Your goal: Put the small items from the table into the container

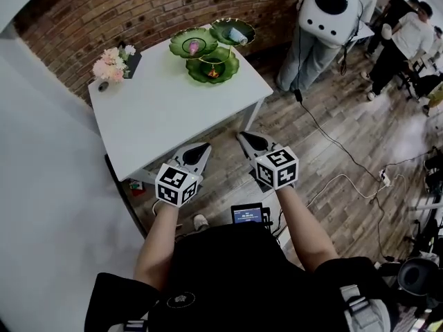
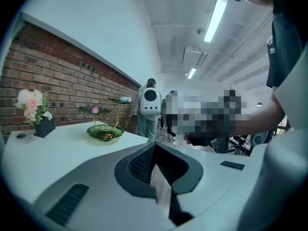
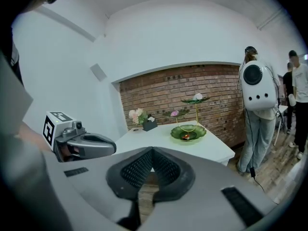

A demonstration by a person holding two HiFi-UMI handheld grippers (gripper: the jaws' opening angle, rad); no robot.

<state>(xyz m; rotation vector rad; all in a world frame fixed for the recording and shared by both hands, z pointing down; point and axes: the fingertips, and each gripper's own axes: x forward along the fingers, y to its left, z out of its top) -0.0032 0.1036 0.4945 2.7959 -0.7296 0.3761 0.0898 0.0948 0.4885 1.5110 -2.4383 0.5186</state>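
One bench (image 1: 166, 109): white top, set against the brick wall (image 1: 138, 5). I see most of its surface bare.
Bystander (image 1: 331, 5): a person wearing a white backpack, standing on the wooden floor (image 1: 332, 151) past the far right corner of the bench.
Container: a green dish stand (image 1: 232, 64) at the far right corner of the bench. It has one low dish and two raised dishes on a thin gold stem.
Left gripper (image 1: 201, 146): held off the near edge of the bench, over the floor and well apart from the dish stand. Its fingers are together, and I read nothing between them.
Right gripper (image 1: 243, 137): just beside the left one, also short of the bench. Its fingers are together and empty.
Flowers (image 1: 112, 64): a pink and white bunch in a dark pot (image 1: 131, 61) at the far left corner, well apart from the dish stand.
Small items: the pink item (image 1: 194, 46) lies in one raised dish, the pale item (image 1: 237, 36) in the other raised dish, and the orange item (image 1: 213, 71) in the low dish.
Dark round thing (image 1: 103, 86): on the bench just beside the flowers. I cannot tell what it is.
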